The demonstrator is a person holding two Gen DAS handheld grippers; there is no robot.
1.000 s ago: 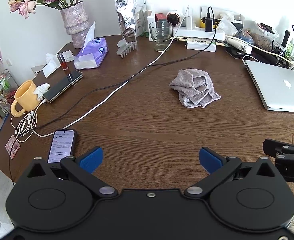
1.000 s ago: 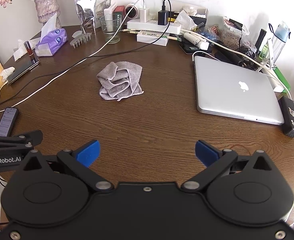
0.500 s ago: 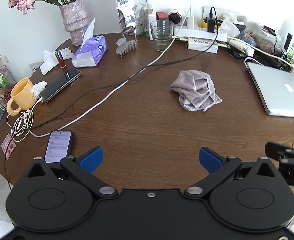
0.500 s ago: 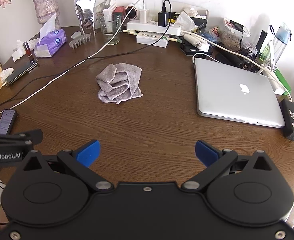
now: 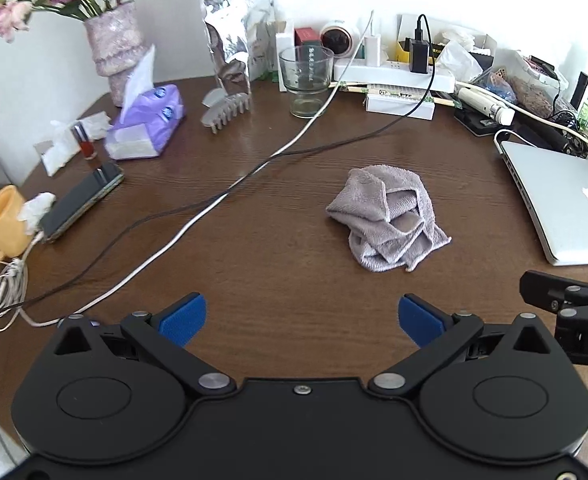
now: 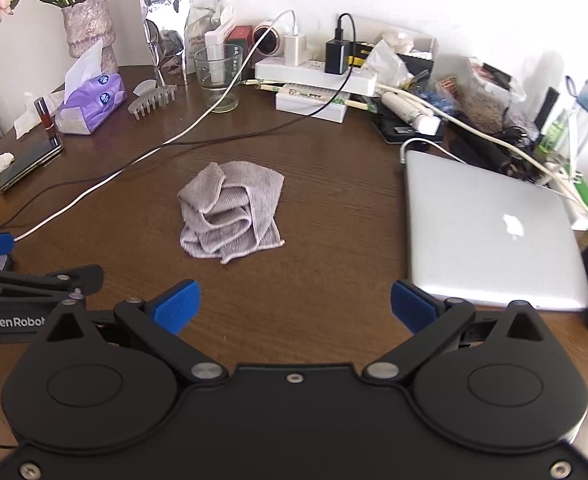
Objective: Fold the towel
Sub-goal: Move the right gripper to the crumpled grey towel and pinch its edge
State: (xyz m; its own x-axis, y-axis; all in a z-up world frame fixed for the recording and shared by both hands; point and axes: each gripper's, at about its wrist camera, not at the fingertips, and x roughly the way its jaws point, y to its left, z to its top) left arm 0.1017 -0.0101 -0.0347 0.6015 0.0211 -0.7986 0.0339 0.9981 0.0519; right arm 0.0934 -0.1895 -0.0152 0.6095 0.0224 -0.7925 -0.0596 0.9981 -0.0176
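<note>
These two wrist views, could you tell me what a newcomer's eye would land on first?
A crumpled grey towel lies alone mid-table, ahead of both open grippers, left and right. A closed silver laptop sits to its right, and clutter lines the far edge against the wall.

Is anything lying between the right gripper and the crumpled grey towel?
No. In the right wrist view, only bare brown wooden table separates the open right gripper from the crumpled grey towel; the cables pass farther left.
</note>
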